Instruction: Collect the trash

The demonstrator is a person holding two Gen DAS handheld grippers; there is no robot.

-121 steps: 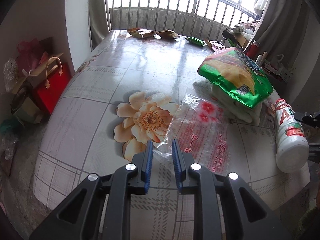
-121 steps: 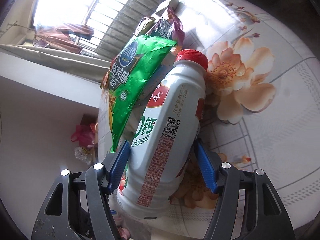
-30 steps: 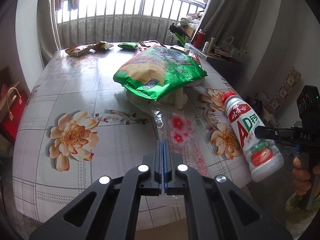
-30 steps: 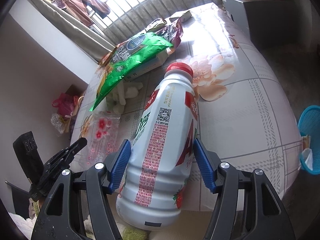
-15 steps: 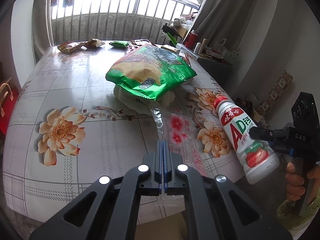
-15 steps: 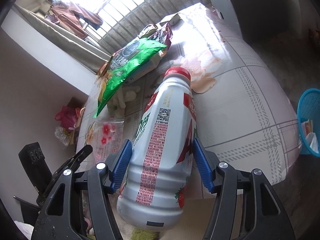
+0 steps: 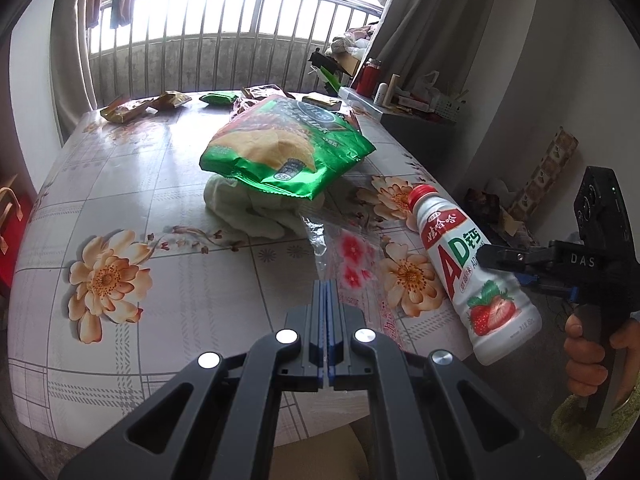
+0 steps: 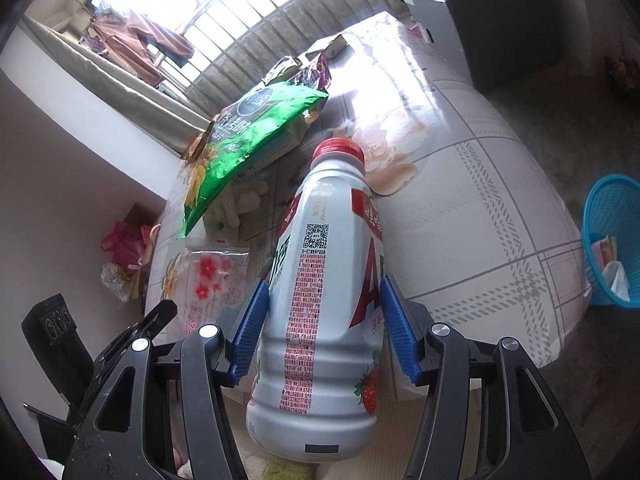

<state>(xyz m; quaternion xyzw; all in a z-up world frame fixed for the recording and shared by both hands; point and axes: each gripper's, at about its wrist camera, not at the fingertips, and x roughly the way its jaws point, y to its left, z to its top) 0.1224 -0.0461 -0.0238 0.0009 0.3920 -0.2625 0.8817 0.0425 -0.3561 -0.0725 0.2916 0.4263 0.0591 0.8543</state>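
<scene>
Right tongs [image 8: 324, 340] are gripping the white plastic AD-calcium drink bottle with red cap and strawberry label [image 8: 320, 320] around its lower body, blue pads on both sides. Compared with a second ago the bottle is sitting further off the floral-print table [image 7: 132, 184]; its base is now hanging past the near edge and only the cap end is over the cloth. Four seconds ago it was lying beside the crisp bag. So the bottle is picked and being carried out.

Left tongs [image 7: 326, 320] are closed, pinching the near end of the thin clear plastic bag with red flower print [image 7: 352, 260], which is trailing flat on the table toward the green foil crisp bag [image 7: 288, 152]. Four seconds ago these tongs were apart, just reaching that bag, so the grasp is new.

Blue mesh plastic waste basket [image 8: 612, 240] is standing on the floor past the table's right corner, some paper already inside. Likely next: bottle going there.

Green crisp bag, the white crumpled cloth or tissue [image 7: 256, 212] under it, and small wrappers at the far edge [image 7: 140, 106] are still uncollected.
</scene>
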